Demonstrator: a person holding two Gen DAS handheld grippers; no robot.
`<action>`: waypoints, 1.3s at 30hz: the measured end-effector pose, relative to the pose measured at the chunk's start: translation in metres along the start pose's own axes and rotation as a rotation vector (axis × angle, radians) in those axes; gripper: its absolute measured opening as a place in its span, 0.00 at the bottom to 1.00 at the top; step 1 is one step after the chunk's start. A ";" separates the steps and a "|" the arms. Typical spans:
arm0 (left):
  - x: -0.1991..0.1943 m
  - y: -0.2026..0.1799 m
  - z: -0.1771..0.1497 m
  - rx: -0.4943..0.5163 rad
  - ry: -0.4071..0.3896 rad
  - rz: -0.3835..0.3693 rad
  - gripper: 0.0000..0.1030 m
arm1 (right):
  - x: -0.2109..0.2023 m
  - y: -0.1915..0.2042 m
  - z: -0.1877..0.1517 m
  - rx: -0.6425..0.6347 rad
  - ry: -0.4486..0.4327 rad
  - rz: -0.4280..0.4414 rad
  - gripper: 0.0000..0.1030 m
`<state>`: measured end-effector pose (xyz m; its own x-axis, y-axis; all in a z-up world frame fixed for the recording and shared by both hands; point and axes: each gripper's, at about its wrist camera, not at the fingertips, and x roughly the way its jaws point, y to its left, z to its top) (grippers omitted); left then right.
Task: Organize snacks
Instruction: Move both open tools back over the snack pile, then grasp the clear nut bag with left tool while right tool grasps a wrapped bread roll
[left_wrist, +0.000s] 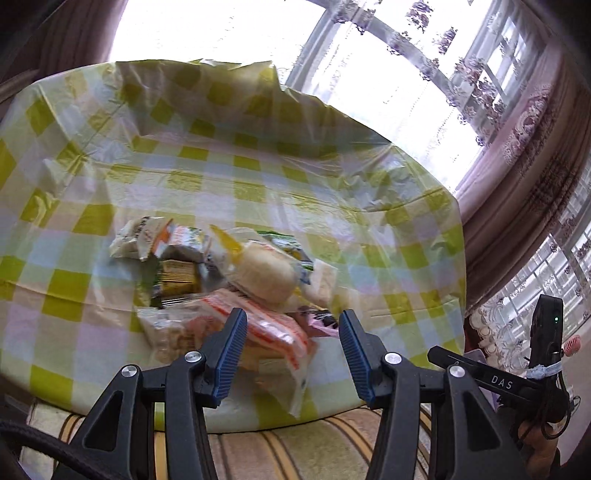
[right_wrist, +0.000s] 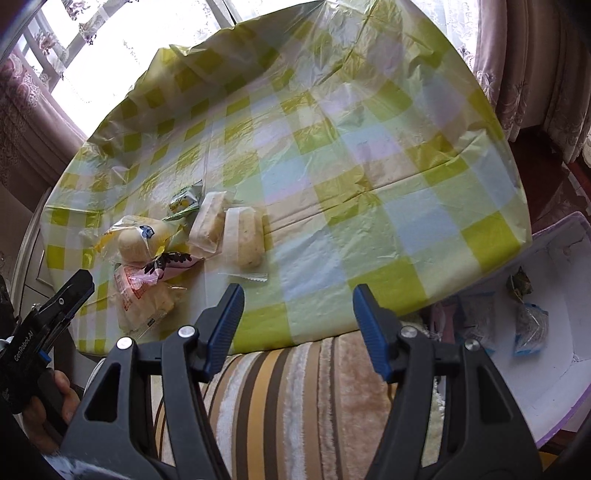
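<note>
At the near edge of the checked tablecloth, two black grippers with blue pads are seen held over a striped rug. The left gripper is shown with its jaws partly apart and nothing pressed between the pads; an orange-and-white packet is seen just beyond the gap, apparently lying on the cloth. The right gripper is shown somewhat wider apart and empty, hung over the cloth's near edge. In the right wrist view a hand is seen wrapped round the left gripper's handle.

Just past the left gripper, the snacks are gathered in a loose pile on the near part of the cloth. A round bun in a clear wrapper is perched on top of the pile, touching the orange-and-white packet. Beside the pile, toward the middle of the cloth, two pale wrapped cakes are laid next to each other, and a small green packet is found just behind them.

Off the cloth's right edge, a white box with a purple rim is set low, with a few small blue-and-grey packets inside. Beyond the cloth, curtains and bright windows are seen.
</note>
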<state>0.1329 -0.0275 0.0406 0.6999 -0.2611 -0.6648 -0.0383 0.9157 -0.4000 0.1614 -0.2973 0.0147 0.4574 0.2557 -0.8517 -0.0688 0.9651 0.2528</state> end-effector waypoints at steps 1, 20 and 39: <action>-0.001 0.007 -0.001 -0.015 0.002 0.012 0.51 | 0.003 0.003 0.000 -0.005 0.004 0.001 0.63; 0.026 0.088 -0.014 -0.174 0.204 0.140 0.51 | 0.057 0.043 0.016 -0.088 0.060 -0.025 0.63; 0.074 0.059 -0.005 0.051 0.302 0.325 0.62 | 0.093 0.067 0.030 -0.147 0.081 -0.059 0.62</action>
<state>0.1790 0.0053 -0.0353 0.4176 -0.0274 -0.9082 -0.1814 0.9769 -0.1129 0.2262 -0.2102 -0.0340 0.3919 0.1967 -0.8987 -0.1752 0.9749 0.1370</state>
